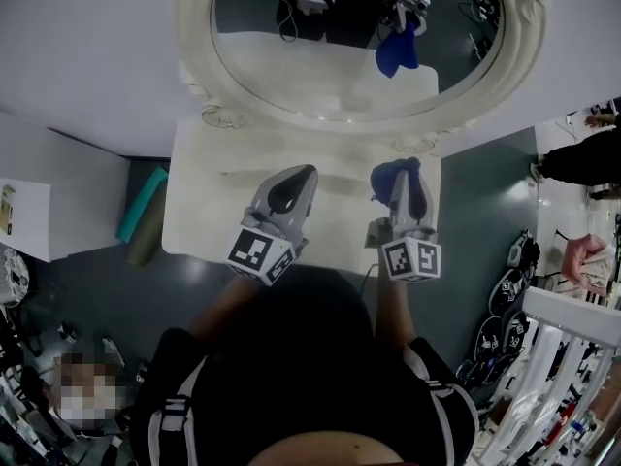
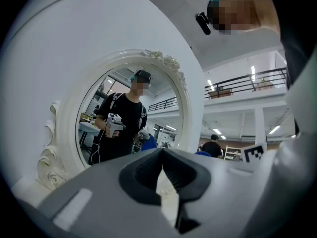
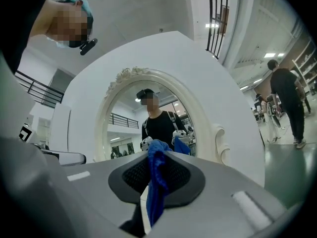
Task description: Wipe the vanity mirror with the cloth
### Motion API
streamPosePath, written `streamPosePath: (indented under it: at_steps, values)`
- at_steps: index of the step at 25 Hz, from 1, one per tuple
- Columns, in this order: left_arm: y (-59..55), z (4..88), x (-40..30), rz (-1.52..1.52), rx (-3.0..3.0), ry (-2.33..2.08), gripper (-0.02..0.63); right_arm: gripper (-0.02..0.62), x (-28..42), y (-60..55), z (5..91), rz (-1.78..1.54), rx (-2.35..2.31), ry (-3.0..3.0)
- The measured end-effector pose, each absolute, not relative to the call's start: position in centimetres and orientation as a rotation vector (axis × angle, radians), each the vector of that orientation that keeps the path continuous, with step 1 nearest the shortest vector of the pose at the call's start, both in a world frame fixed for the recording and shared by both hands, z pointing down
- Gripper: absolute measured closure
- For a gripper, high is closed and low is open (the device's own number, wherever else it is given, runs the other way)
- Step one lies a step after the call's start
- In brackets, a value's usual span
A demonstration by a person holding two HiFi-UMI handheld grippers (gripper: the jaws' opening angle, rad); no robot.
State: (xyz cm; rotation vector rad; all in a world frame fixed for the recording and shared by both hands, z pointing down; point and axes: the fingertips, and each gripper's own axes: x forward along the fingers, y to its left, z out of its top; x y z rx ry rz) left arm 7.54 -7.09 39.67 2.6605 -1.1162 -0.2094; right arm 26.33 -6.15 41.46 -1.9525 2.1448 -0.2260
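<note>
Mirror [image 1: 330, 71] stands at the back of the white table [image 1: 209, 212]. It is oval, set in an ornate white frame [image 1: 529, 37], and it faces me. I have both grippers out in front of it, above the tabletop and clear of the glass.

My right gripper [image 3: 157, 175] has its jaws closed on the blue cloth [image 1: 393, 175]. A bunched end sticks up past the tips, and the rest hangs down between the dark pads. From the head view the cloth sits at the nose of that gripper, near the lower rim of the frame but not touching it.

My left gripper [image 2: 162, 175] is just beside the right one, at about the same height. Its jaws are together at the tips with nothing between them, and only a thin wedge of pale tabletop shows lower down.

In the glass I can see both grippers and the cloth reflected. Off to the right, a person [image 1: 582, 158] in dark clothes stands on the grey floor [image 1: 475, 221].
</note>
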Motion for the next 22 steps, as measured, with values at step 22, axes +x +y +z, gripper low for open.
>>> streamPosePath:
  at_steps: [22]
  values:
    - [-15.5, 40.9, 11.5, -0.165, 2.624, -1.156, 0.597, 0.554, 31.2, -16.6, 43.0, -0.209, -1.939, 2.142]
